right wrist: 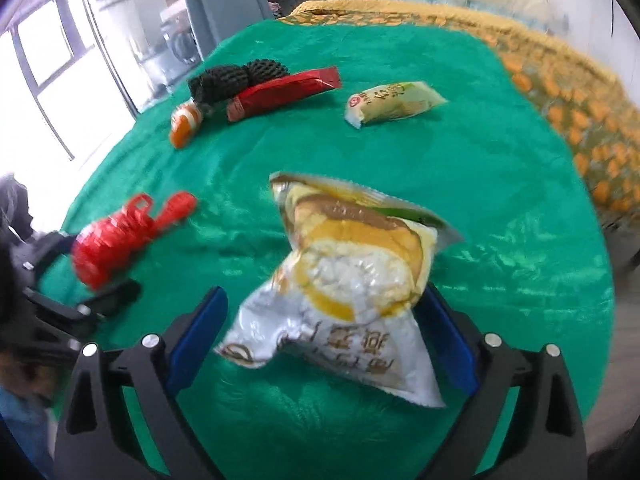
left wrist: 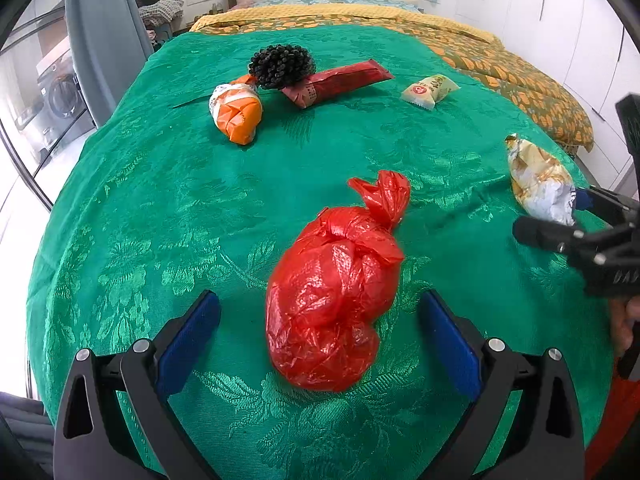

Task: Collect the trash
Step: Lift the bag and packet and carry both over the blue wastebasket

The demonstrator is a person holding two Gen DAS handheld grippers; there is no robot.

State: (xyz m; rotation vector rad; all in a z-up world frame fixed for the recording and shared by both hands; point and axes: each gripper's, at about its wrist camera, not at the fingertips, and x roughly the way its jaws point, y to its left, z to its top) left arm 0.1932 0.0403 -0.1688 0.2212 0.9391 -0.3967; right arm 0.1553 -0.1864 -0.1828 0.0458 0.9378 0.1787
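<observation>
The right gripper [right wrist: 322, 320] stands wide open over the green bedspread [right wrist: 500, 200], its blue pads flanking a crumpled silver-and-yellow snack wrapper [right wrist: 344, 280]; contact cannot be told. At nine o'clock a knotted red plastic bag [right wrist: 120, 236] lies blurred, just beside the left gripper [right wrist: 76, 300]. Toward eleven o'clock sit an orange wrapper [right wrist: 184, 124], black foam netting [right wrist: 236, 78] and a red packet [right wrist: 284, 94]; a pale green packet [right wrist: 394, 102] lies at one o'clock.

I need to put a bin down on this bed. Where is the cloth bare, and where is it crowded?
Bare: the wide stretch of green cloth between the orange wrapper and the red bag, and the patch between the small pale packet and the silver snack bag. Crowded: the far cluster where the orange wrapper, black mesh ball and red packet lie together.
</observation>
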